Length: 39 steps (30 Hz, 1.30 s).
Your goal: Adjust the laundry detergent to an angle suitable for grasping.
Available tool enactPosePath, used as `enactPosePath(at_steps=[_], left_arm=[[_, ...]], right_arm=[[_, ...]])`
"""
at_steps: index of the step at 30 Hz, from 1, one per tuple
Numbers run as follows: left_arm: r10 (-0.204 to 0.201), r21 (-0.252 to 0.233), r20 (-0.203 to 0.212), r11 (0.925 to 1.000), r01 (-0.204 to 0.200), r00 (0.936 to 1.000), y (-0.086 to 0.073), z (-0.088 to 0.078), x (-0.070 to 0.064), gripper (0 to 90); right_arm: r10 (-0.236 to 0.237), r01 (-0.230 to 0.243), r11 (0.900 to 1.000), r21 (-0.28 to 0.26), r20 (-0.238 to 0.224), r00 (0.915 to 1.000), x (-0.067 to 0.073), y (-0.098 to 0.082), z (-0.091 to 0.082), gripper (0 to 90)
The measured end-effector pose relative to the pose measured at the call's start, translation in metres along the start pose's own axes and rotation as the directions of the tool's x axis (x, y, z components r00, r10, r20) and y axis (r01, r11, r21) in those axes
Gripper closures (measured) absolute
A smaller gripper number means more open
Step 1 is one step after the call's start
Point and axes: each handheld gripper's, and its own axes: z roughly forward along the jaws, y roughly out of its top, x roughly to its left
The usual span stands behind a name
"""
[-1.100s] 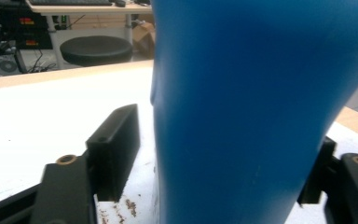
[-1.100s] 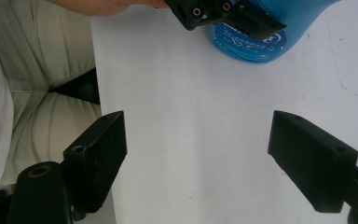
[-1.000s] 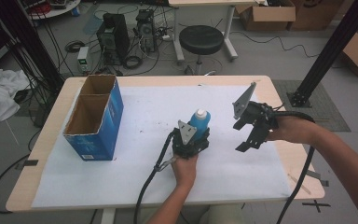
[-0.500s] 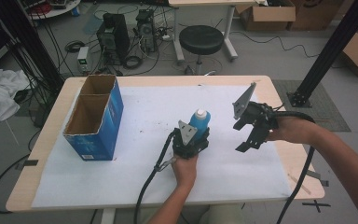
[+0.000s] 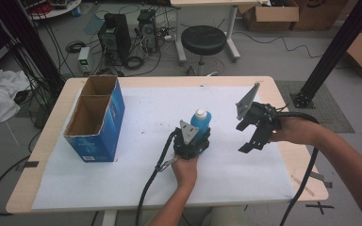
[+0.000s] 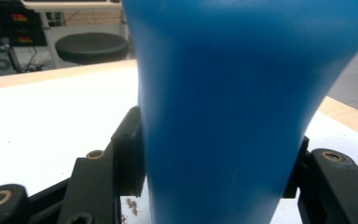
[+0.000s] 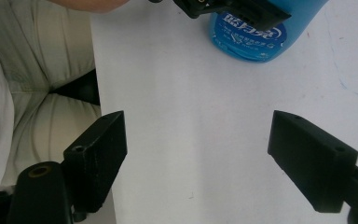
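1. Blue plastic caught the eye first: a blue bottle with a white cap stood upright on the white-covered counter, well to the right of the open cardboard box.
2. Left claw had just been closing, and its black pads pressed both sides of the bottle's body, as the left gripper view made plain.
3. Right claw hung in the air to the right of the bottle, apart from it, its jaws spread wide with nothing between them.
4. From the right gripper view, the bottle's labelled base sat beyond those open jaws.
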Motion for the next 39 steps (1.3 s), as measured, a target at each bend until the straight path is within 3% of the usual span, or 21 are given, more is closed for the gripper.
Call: enactPosePath(at_steps=[6,11,12,16,18,21,22,24,25,28,29,30,33,34,35,36,39], left_arm=[[0.032,-0.015,0.067,0.9994,-0.031,0.9972,0.011,-0.009,0.003,44.1],[0.083,-0.033,0.145,0.9964,-0.078,0.986,0.028,-0.02,0.007,44.2],[0.083,-0.033,0.145,0.9964,-0.078,0.986,0.028,-0.02,0.007,44.2],[0.096,-0.044,0.212,0.9951,-0.088,0.9727,0.042,-0.029,0.016,44.2],[0.094,-0.044,0.222,0.9953,-0.087,0.9704,0.044,-0.031,0.018,44.2],[0.125,-0.05,0.269,0.992,-0.116,0.9551,0.049,-0.037,0.026,44.2],[0.125,-0.05,0.269,0.992,-0.116,0.9551,0.049,-0.037,0.026,44.2],[0.139,-0.049,0.293,0.9902,-0.131,0.9458,0.05,-0.04,0.03,44.2],[0.148,-0.046,0.321,0.9889,-0.141,0.9353,0.051,-0.042,0.033,44.2],[0.161,-0.04,0.362,0.9868,-0.157,0.9181,0.052,-0.046,0.037,44.2],[0.161,-0.04,0.362,0.9868,-0.157,0.9181,0.052,-0.046,0.037,44.3],[0.176,-0.041,0.387,0.9839,-0.174,0.9052,0.053,-0.048,0.039,44.3],[0.198,-0.034,0.425,0.9787,-0.202,0.8835,0.053,-0.051,0.042,44.3],[0.198,-0.034,0.425,0.9787,-0.202,0.8835,0.053,-0.051,0.042,44.3],[0.202,-0.03,0.436,0.9773,-0.21,0.8771,0.052,-0.052,0.043,44.3],[0.202,-0.024,0.457,0.9763,-0.215,0.8661,0.051,-0.053,0.045,44.3],[0.198,-0.018,0.49,0.976,-0.217,0.849,0.05,-0.055,0.048,44.3]], right_arm=[[0.005,-0.005,1.0,-0.002,0.001,1.0,0.001,0.0,-0.001,19.2],[0.004,-0.004,1.0,-0.003,0.003,1.0,0.004,0.0,-0.002,19.2],[0.004,-0.004,1.0,-0.003,0.003,1.0,0.005,0.0,-0.002,19.2],[0.004,-0.004,1.0,-0.004,0.007,1.0,0.006,-0.001,-0.003,19.2],[0.006,-0.006,1.0,-0.006,0.008,0.9999,0.007,-0.001,-0.003,19.2],[0.006,-0.006,1.0,-0.008,0.011,0.9999,0.009,-0.002,-0.005,19.2],[0.007,-0.007,1.0,-0.008,0.012,0.9999,0.01,-0.002,-0.005,19.2],[0.008,-0.008,1.0,-0.009,0.012,0.9999,0.01,-0.002,-0.005,19.2],[0.009,-0.009,1.0,-0.008,0.013,0.9999,0.01,-0.002,-0.005,19.2],[0.007,-0.007,1.0,-0.007,0.012,0.9999,0.012,-0.001,-0.004,19.2],[0.007,-0.007,1.0,-0.007,0.012,0.9999,0.012,-0.001,-0.004,19.2],[0.009,-0.009,1.0,-0.007,0.012,0.9999,0.013,-0.001,-0.004,19.1],[0.01,-0.01,1.0,-0.006,0.012,0.9999,0.014,0.0,-0.002,19.1],[0.009,-0.009,1.0,-0.005,0.011,0.9999,0.014,0.0,-0.002,19.2],[0.009,-0.009,1.0,-0.005,0.011,0.9999,0.014,0.0,-0.002,19.2],[0.008,-0.008,1.0,-0.003,0.011,0.9999,0.015,0.001,-0.001,19.2],[0.009,-0.009,1.0,-0.003,0.009,0.9999,0.016,0.002,0.0,19.1]])
